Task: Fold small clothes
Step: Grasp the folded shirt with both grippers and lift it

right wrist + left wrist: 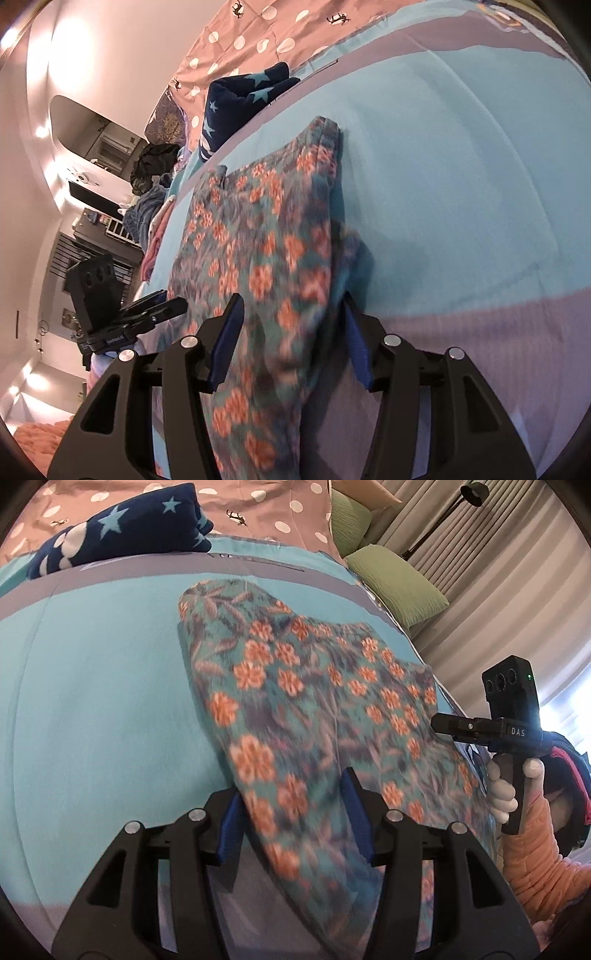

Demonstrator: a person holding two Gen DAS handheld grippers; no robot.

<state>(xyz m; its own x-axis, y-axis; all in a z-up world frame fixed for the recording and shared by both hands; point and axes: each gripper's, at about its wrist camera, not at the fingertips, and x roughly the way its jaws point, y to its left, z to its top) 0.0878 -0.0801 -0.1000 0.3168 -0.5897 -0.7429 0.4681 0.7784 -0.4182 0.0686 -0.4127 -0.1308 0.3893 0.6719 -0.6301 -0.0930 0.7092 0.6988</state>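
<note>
My left gripper [291,805] and right gripper [291,325] each stand half spread with the near edge of the floral garment [295,686] between the fingers; motion blur hides whether the pads press the cloth, so I cannot tell if I grip it. I judge this a fold in hand: next both near corners want carrying toward the far hem, kept level. The garment lies mid-bed on the turquoise blanket [92,686], a folded star-print piece [122,524] at its far edge. Green pillows [399,583] and curtains [498,590] stand beyond.
</note>
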